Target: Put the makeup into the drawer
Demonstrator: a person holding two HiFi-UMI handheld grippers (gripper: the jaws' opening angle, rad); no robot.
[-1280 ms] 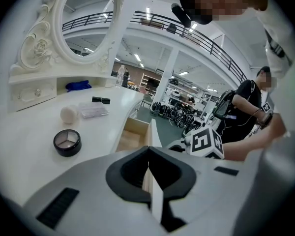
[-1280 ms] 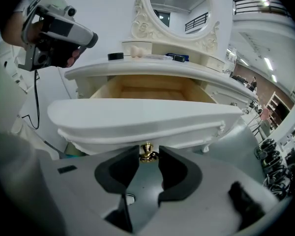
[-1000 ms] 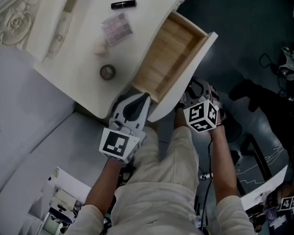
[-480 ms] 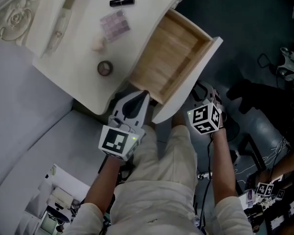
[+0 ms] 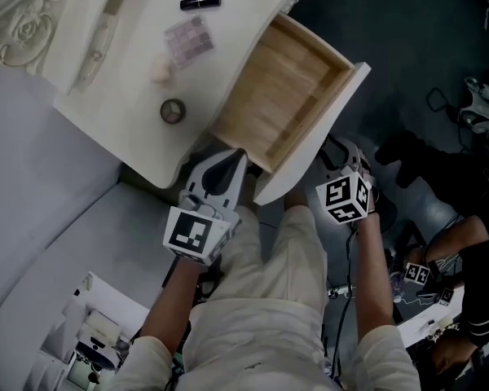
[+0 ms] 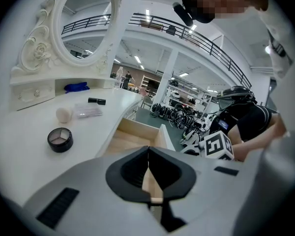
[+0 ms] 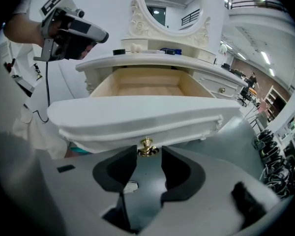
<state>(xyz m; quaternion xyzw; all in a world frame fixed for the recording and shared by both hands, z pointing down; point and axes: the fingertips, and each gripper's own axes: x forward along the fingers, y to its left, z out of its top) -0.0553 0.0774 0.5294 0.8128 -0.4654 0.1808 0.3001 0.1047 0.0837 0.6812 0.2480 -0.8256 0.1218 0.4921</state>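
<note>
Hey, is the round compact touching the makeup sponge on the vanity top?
Apart. The head view shows a strip of bare white tabletop between the round compact and the sponge.

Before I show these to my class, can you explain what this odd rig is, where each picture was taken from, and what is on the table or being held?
There is no robot here: a person holds a hand-held gripper in each hand. One picture looks down from a camera on the person's head. The other two come from cameras riding on each tool. On the white table lie a black tube, a clear palette, a sponge and a round compact. The drawer stands open and empty. The left hand-held gripper is shut and holds nothing. The right hand-held gripper has just been opening its jaws. The drawer's gold knob sits between their tips, not pinched.
</note>
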